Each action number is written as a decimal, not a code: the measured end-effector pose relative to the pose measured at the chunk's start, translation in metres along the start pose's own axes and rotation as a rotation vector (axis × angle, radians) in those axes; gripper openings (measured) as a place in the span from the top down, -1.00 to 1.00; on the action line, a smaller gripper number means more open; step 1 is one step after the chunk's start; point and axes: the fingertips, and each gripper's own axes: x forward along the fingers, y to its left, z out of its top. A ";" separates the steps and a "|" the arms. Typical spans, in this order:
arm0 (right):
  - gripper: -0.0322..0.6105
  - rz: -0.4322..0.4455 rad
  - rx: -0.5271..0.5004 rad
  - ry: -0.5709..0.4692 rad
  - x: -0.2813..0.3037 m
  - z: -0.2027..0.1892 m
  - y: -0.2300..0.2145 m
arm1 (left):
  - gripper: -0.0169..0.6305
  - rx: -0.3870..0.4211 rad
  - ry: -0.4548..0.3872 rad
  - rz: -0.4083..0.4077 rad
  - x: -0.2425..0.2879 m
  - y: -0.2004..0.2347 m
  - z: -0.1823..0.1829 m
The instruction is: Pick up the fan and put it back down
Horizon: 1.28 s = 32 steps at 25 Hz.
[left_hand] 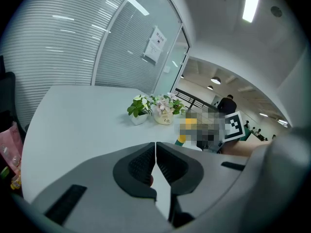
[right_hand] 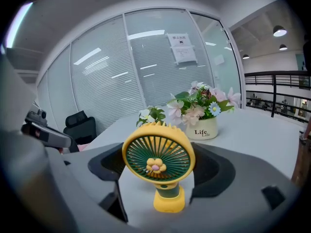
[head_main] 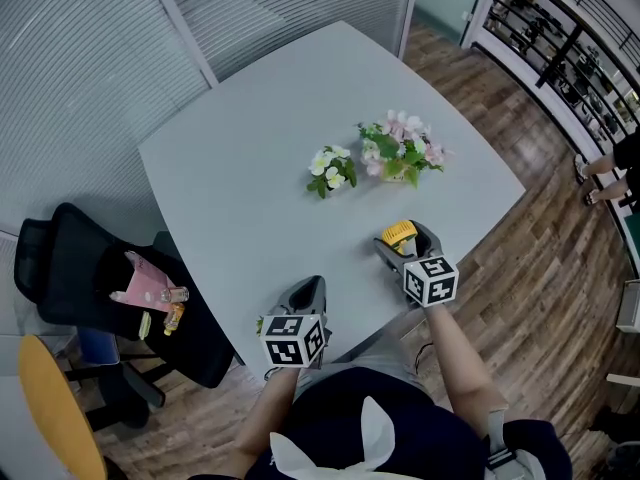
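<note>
Gripping the fan (right_hand: 158, 154) — right claw (right_hand: 160, 171) spread wide; left claw (left_hand: 155, 166) closed, empty.

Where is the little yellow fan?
The small yellow and green fan is between the right gripper's jaws, at the grey table's near edge, before the white flower pot.

- The fan (right_hand: 158, 160) is smooth plastic, yellow and dark green, with a light gloss.
- The tabletop (head_main: 250, 168) is pale grey, smooth and matt.
- The floor (head_main: 540, 258) past the tabletop's right edge is wood planks with a soft sheen.
- The left gripper (left_hand: 155, 149) has a matt grey plastic body; its dark pads (left_hand: 140, 165) are finely ribbed.
</note>
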 end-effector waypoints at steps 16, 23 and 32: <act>-0.36 0.002 -0.049 0.013 -0.004 -0.018 0.006 | 0.87 0.006 0.011 -0.009 0.005 -0.005 -0.003; -0.37 0.005 -0.025 0.036 -0.003 -0.025 0.009 | 0.87 0.010 0.018 -0.009 0.004 -0.006 -0.005; -0.41 0.000 0.017 0.054 -0.021 -0.031 0.015 | 0.87 0.019 0.010 -0.022 0.002 -0.013 -0.002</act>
